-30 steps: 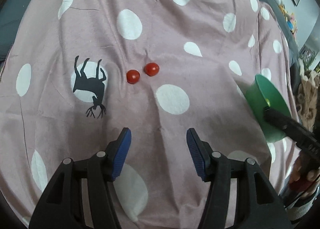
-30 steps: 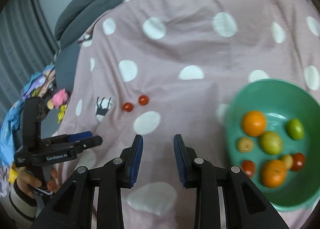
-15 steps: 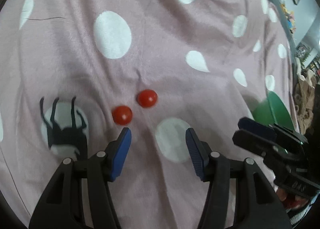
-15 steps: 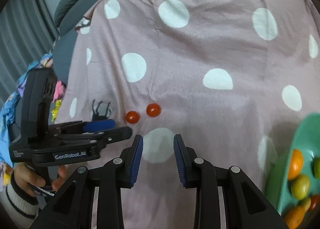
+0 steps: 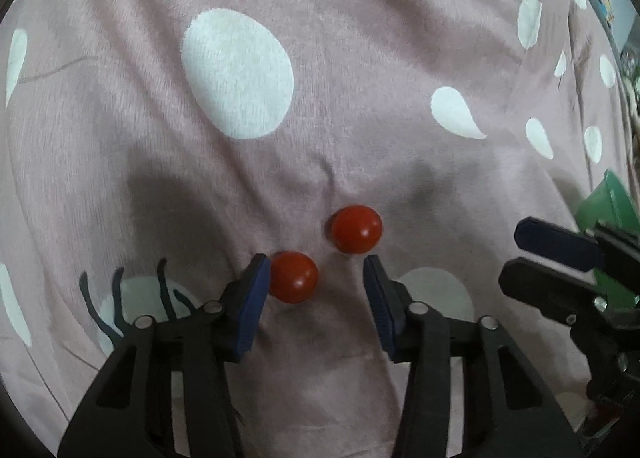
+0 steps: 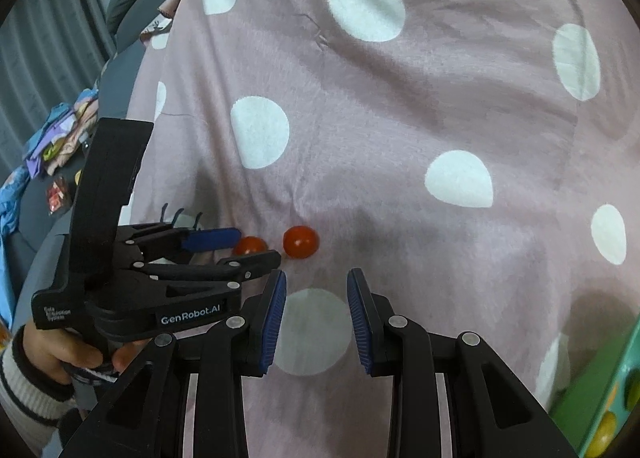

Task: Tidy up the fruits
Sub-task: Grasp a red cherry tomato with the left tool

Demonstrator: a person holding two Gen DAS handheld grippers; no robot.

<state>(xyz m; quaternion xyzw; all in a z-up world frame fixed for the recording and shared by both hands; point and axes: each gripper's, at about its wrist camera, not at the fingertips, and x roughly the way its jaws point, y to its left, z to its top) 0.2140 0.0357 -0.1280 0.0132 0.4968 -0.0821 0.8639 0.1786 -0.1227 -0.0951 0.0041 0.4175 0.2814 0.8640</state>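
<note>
Fingers of the left gripper (image 5: pixel 314 278) spread apart, low over the pink spotted blanket (image 5: pixel 360 77). Near cherry tomato (image 5: pixel 293 277) sits between them, touching or just beside the left pad; cannot tell which. Nothing clamped. Far cherry tomato (image 5: pixel 356 228) lies just beyond the near one, slightly toward the right pad, past the fingertips. Both tomatoes rest on the blanket, close together but apart.

Right gripper (image 6: pixel 316 294) also parted, holding nothing, above a white spot of the blanket, near the far tomato but short of it. Green bowl (image 6: pixel 592 390) well apart from the tomatoes, at the right edge of the right wrist view, yellowish fruit partly visible inside.
</note>
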